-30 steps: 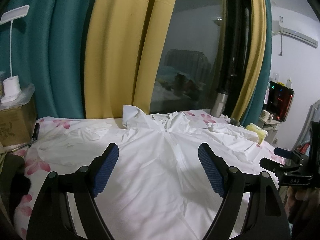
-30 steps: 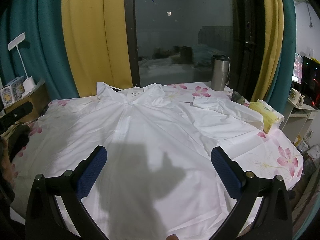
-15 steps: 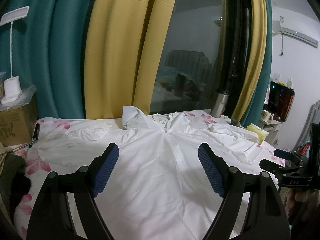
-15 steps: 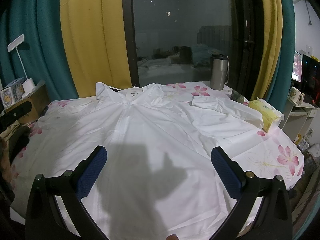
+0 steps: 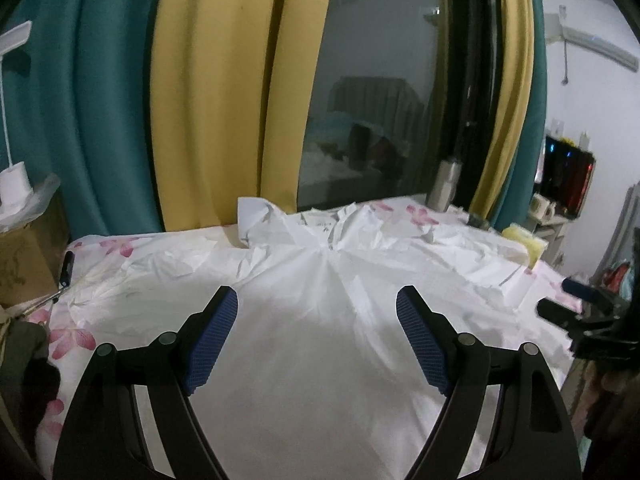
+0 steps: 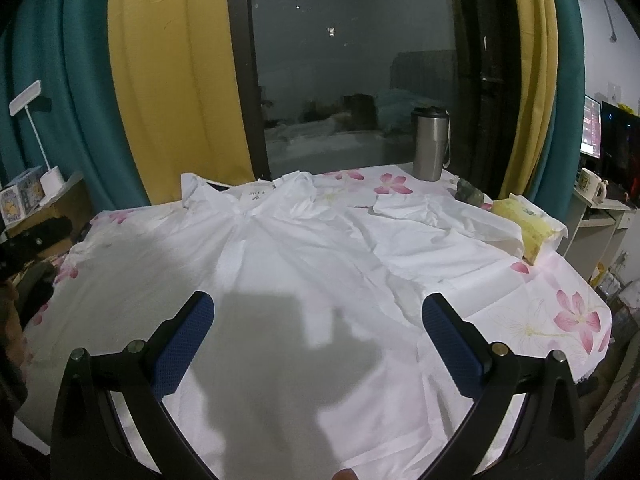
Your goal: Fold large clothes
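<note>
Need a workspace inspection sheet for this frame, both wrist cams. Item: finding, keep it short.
Surface: floral tablecloth, mostly covered by the garment.
Job's things: white garment spread flat, collar toward the window, wrinkled, not yet folded.
Clutter: steel tumbler at the far edge; yellow packet by the garment's right sleeve; small dark lump near the tumbler.
Grippers: left tool and right tool both open, above the garment, holding nothing.
Cables: nothing seen.
Surroundings: dark window, yellow and teal curtains, desk lamp on the left, monitor on the right.

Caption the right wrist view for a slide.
Open right gripper above a white shirt spread flat on the flowered table.
</note>
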The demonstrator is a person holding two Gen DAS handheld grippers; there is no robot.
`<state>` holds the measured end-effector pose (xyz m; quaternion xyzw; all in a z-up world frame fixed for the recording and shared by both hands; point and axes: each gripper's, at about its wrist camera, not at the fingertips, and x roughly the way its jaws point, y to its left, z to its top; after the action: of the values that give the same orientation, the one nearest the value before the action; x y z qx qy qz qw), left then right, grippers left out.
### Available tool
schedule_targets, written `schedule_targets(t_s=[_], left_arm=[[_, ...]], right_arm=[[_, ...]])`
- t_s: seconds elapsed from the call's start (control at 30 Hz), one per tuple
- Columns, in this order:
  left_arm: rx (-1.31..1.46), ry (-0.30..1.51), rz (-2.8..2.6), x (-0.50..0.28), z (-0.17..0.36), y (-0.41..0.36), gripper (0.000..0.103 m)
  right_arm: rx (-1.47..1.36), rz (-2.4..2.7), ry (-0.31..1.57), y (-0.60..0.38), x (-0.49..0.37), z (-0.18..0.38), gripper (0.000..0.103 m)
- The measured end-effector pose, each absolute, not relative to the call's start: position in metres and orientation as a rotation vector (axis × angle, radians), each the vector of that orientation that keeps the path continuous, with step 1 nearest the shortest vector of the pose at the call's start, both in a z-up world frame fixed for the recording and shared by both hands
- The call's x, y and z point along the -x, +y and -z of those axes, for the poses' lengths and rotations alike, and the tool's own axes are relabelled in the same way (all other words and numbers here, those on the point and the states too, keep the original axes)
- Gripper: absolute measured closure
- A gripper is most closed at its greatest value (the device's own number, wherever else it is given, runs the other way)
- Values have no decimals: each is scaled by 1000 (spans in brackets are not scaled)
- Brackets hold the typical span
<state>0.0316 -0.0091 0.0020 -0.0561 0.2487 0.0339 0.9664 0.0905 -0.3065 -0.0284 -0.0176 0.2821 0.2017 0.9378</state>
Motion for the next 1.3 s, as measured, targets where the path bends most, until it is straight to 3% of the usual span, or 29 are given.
schedule_targets(t_s=[0.83, 1.3], left_arm=[[19, 693, -40, -147, 14, -105, 19], [1, 717, -56, -203, 25, -106, 19]], right_arm=[[-18, -453, 579, -382, -171, 49, 1], [-9, -470, 604, -404, -226, 54, 5]])
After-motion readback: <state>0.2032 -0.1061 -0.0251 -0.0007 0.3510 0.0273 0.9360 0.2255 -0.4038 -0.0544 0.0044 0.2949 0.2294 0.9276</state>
